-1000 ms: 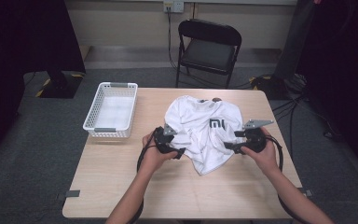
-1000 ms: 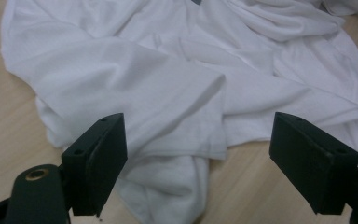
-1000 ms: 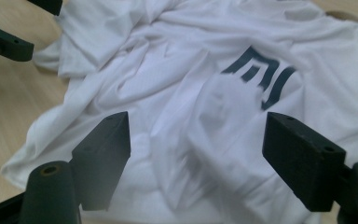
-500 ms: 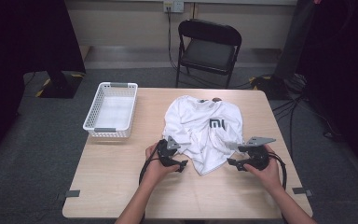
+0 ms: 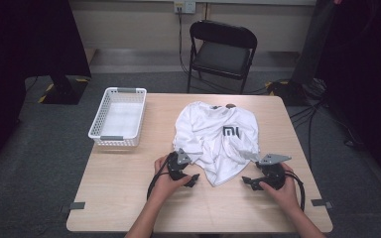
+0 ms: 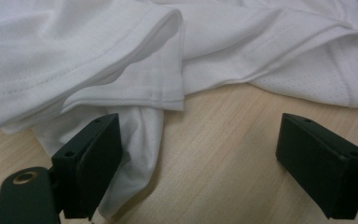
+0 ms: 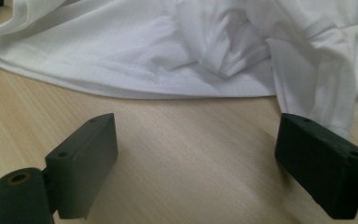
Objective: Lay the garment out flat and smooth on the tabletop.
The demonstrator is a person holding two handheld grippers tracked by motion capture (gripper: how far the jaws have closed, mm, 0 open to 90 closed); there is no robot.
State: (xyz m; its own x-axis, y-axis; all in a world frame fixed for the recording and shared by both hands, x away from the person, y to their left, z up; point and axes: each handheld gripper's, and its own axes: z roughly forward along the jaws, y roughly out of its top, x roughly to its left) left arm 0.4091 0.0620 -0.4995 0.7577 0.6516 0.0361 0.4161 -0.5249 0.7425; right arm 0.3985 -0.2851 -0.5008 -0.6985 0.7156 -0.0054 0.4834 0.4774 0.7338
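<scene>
White t-shirt (image 5: 218, 141), dark chest logo up, rumpled, lying flat on desk (image 5: 129, 198) centre-right, hem nearest.

On your desk (image 5: 129, 198) the shirt (image 5: 218, 136) lies right of centre, with the basket (image 5: 118, 118) well apart to its left. Your left tool (image 5: 194, 179) and right tool (image 5: 245, 181) flank its near edge. A chair (image 5: 221, 52) stands behind the desk.
</scene>
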